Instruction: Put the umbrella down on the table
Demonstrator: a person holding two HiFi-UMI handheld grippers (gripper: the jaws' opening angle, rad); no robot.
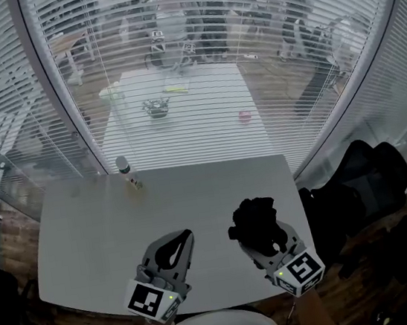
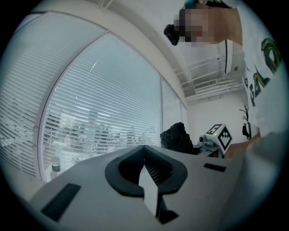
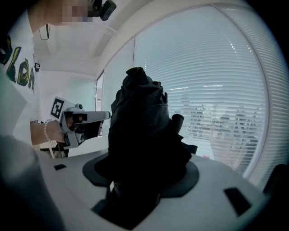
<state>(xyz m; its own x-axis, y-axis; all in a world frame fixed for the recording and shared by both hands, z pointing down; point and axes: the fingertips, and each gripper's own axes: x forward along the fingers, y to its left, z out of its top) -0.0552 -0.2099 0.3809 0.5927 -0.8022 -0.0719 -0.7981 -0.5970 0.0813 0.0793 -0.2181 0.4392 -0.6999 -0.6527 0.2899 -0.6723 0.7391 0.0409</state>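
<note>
Between the jaws of your right gripper (image 1: 261, 232): one black umbrella (image 3: 142, 135), folded into a crumpled bundle. The jaws stand wide and are clamped on its lower part, and the fabric rises well above them and fills the gap. The bundle sits over the near right part of the white table (image 1: 194, 204). Whether it touches the tabletop cannot be told.

Between the jaws of your left gripper (image 2: 144, 152): nothing. The tips meet, leaving only the rounded hollow behind them. These jaws also sit over the table's near edge, beside the right pair and apart from it.

Ahead of the left jaws and off to their left, at the table's far edge: one small bottle (image 1: 124, 167), upright, with a green label.

Ahead of both pairs of jaws, past the table: window blinds (image 1: 197, 61), slats closed level.

To the right of the right jaws, off the table: one black bag (image 1: 363, 173).
</note>
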